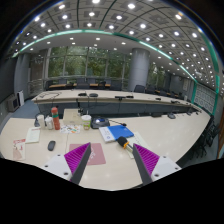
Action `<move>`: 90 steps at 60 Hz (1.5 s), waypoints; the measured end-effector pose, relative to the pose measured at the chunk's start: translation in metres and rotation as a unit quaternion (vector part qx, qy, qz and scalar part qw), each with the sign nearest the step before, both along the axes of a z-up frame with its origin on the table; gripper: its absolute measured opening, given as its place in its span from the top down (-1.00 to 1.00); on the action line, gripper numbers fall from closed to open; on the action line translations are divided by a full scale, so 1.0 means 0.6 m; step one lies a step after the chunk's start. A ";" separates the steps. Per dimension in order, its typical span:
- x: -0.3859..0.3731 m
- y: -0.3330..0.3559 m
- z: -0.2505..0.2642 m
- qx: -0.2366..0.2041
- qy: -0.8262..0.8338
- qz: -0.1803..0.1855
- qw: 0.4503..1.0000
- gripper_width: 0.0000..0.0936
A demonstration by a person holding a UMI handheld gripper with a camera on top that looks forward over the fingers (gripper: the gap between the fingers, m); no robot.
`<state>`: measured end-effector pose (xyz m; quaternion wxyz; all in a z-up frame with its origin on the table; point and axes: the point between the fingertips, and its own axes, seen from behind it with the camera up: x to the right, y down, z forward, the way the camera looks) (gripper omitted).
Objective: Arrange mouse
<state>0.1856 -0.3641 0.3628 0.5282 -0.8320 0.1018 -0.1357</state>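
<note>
My gripper is open and empty, held above the near part of a long beige table. Its magenta pads stand wide apart. A small dark object, likely the mouse, lies on the table beyond and to the left of the left finger. A pale pink flat mat lies on the table just ahead of the left finger. A small black object with an orange end lies just beyond the gap between the fingers, beside a blue book.
Bottles, a cup and a white cup stand at the far left of the table. Papers lie at its left. A second long table with chairs stands behind, before large windows.
</note>
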 end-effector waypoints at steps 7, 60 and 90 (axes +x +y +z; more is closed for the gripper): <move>0.017 0.005 -0.080 -0.021 0.012 -0.006 1.000 -0.83; -0.585 0.490 -0.582 -0.088 0.085 0.154 0.981 -0.81; -0.597 0.656 -0.627 -0.109 0.067 0.123 0.984 0.08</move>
